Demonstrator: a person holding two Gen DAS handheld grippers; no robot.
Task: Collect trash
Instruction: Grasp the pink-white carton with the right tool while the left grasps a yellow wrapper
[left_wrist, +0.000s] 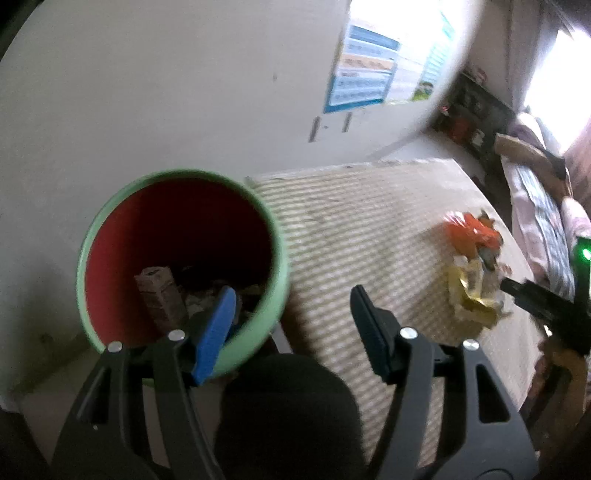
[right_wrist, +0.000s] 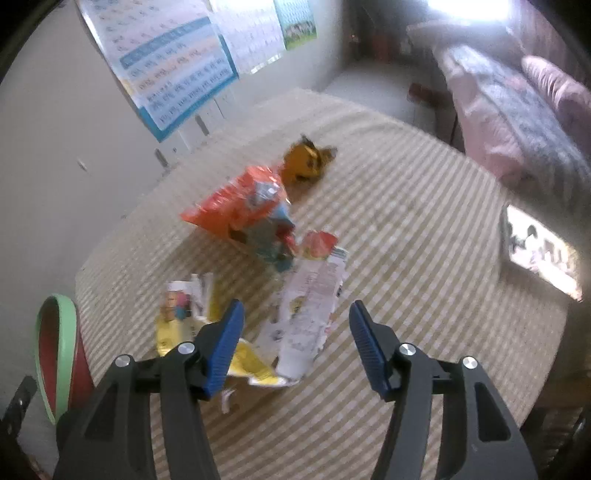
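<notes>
Fingers (right_wrist: 364, 341) apart, empty | wrappers (right_wrist: 306, 314), wall chart (right_wrist: 177, 70): print unreadable

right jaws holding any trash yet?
No. In the right wrist view the right gripper stands open above the white wrapper on the striped table, with nothing clamped between its jaws.

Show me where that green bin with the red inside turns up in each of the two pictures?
Left wrist view: the green bin fills the left centre, its mouth open toward the camera, scraps inside, beside the striped table.
Right wrist view: only a sliver of its rim shows at the lower left edge.
Shared landmark: the orange wrapper on the striped tablecloth.
</notes>
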